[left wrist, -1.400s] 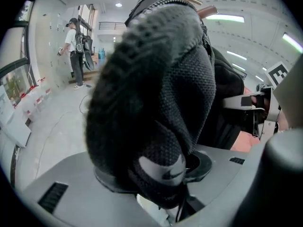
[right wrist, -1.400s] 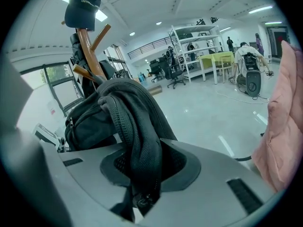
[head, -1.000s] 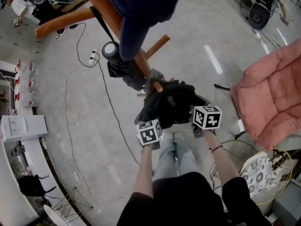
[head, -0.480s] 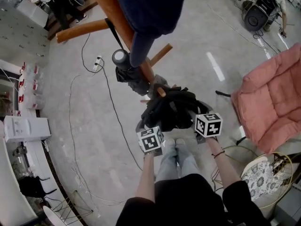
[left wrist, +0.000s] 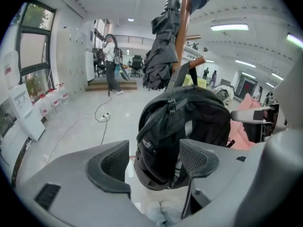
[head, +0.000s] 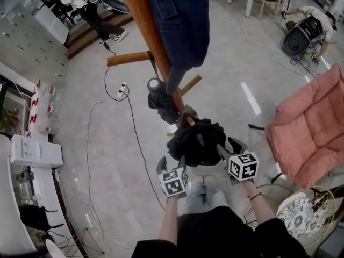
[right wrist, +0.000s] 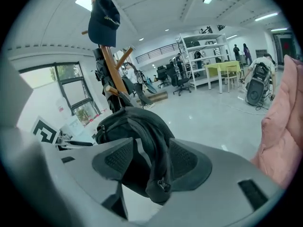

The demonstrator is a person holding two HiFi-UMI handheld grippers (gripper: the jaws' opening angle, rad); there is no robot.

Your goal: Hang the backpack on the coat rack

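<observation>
The black backpack (head: 196,142) hangs by its top from a wooden peg (head: 187,119) of the coat rack (head: 153,42). My left gripper (head: 172,163) is just short of its lower left side, open. In the left gripper view the backpack (left wrist: 189,126) fills the gap beyond the left gripper (left wrist: 151,162), and neither pad touches it. My right gripper (head: 230,147) stands at the bag's right side, also open. In the right gripper view a loose backpack strap (right wrist: 154,160) dangles between the pads of the right gripper (right wrist: 144,162) without being pinched.
A dark blue cap (right wrist: 104,15) and a folded dark umbrella (left wrist: 161,51) hang higher on the rack. A pink armchair (head: 312,128) stands to the right, with a wicker basket (head: 301,208) in front of it. Cables (head: 107,122) cross the floor at left, beside a white shelf (head: 32,150).
Both grippers have drawn back from the backpack towards the person's body. The backpack stays hanging on its peg.
</observation>
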